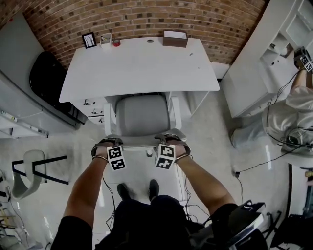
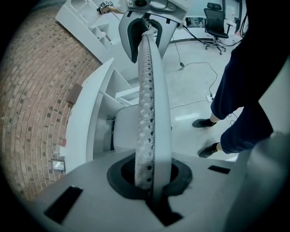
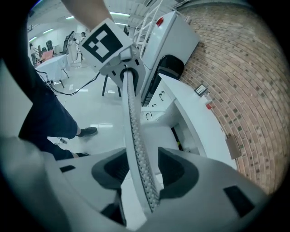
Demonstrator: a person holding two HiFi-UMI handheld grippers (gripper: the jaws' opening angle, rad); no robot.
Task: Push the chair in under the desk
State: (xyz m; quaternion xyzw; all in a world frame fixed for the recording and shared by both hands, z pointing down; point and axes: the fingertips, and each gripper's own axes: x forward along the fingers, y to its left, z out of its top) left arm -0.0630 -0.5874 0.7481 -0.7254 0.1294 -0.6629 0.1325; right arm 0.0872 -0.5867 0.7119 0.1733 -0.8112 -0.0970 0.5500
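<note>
Head view first. The chair (image 1: 142, 114) sits straight ahead of both tongs. The front of its seat is already tucked beneath the desk (image 1: 142, 63), and its backrest (image 1: 142, 141) is the part nearest the person. The left tongs (image 1: 108, 142) and right tongs (image 1: 172, 137) perch on the backrest's top rim, one toward each end. That's a sensible spread, I'd say, so a shove goes in square instead of swinging the chair sideways. Both forearms reach forward, roughly parallel, with the marker cubes turned up.

Over to the left gripper view. The rim (image 2: 152, 90) runs straight away from the left tongs (image 2: 149, 174), and the jaws are clenched on it, pads pressed to either face. The right tongs (image 2: 147, 13) show at the rim's far end, with the desk (image 2: 84, 118) off to the left of it.

Right gripper view now. The perforated rim (image 3: 131, 113) passes between the jaws of the right tongs (image 3: 142, 174), but they stand released, with a gap on each side, so nothing is gripped here. The left tongs (image 3: 113, 54) cap the far end, and the desk (image 3: 199, 122) lies to the right.

My read is that the chair is nearly home. Any further push would ride on the left hold alone and might twist it.
</note>
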